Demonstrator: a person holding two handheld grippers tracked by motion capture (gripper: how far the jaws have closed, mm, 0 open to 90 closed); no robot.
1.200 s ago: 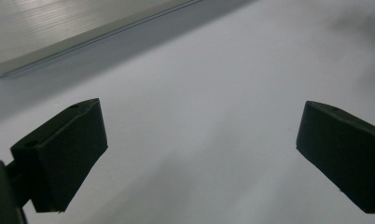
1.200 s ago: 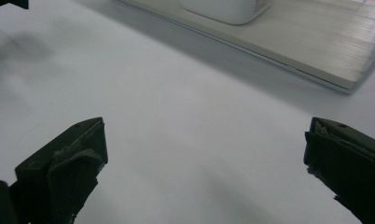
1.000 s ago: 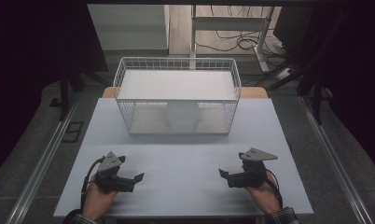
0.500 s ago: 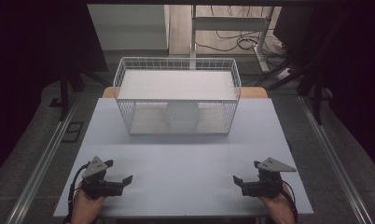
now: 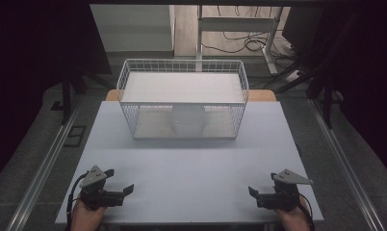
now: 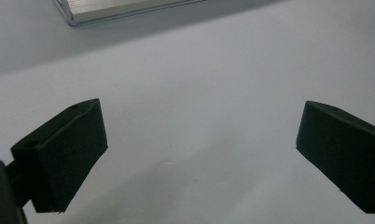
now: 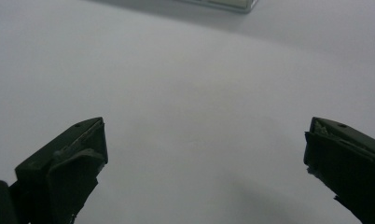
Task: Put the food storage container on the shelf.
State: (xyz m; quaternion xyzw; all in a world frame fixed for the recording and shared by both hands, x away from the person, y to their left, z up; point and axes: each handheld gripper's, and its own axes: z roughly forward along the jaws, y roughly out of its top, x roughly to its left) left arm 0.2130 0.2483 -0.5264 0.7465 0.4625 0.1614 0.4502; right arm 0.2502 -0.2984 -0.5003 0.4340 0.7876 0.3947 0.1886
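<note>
Both grippers pulled back to my frame's bottom corners. Left gripper: jaws wide apart, grasping nothing. Right gripper: likewise spread, empty, over bare table. Wire basket: upper centre, well apart.

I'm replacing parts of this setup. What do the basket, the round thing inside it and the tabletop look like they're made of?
The basket looks like white-coated metal wire: thin rods in an open grid. The round object inside it is pale and matte, perhaps plastic or foam; the dim picture leaves it open. The tabletop looks like a smooth, matte, pale laminate or painted board, with no grain or glare.
</note>
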